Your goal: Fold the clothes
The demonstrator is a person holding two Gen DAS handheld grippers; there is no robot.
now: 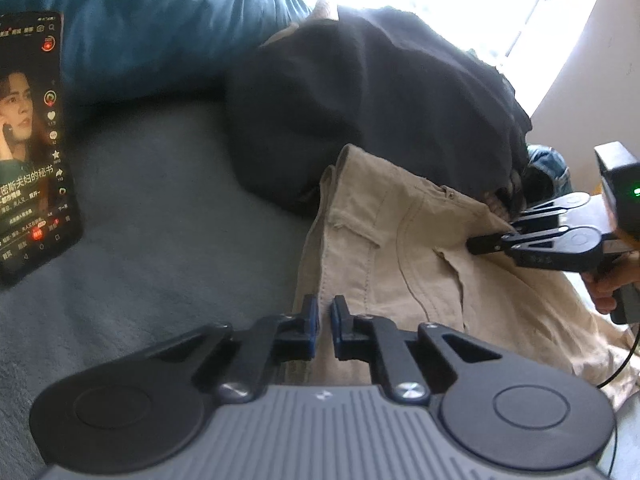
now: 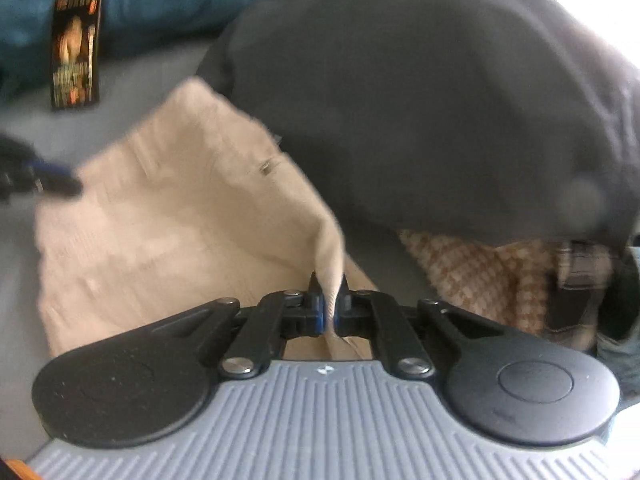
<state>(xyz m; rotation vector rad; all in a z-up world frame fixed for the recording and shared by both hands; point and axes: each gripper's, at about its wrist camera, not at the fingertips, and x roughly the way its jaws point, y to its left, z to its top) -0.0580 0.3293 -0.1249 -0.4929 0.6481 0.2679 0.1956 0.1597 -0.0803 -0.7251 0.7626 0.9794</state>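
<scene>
Two grippers worked one pair of beige trousers (image 1: 400, 248) lying on the grey bed (image 1: 160, 220), waistband end toward the dark clothes heap (image 1: 380, 100). Right gripper (image 2: 329, 304) had its fingers pinching a ridge of the beige cloth, which ran up between the pads in the right wrist view; from the left wrist view the same gripper (image 1: 486, 245) sat on the far edge of the trousers, next to the heap. Left gripper (image 1: 325, 320) was at the near-left edge of the trousers, fingers nearly pressed together with a thin gap; cloth lay right under them, but whether any was caught I could not tell. Long axis of the trousers ran from the left fingers away toward the right and out of frame. Each hand held one side of the waist end, so the fold likely turned on lifting both together. No containers seen. Phone (image 1: 32, 144) leaned on a blue pillow (image 1: 160, 20), well apart from the trousers. Checked fabric (image 2: 472, 268) poked out under the heap.
</scene>
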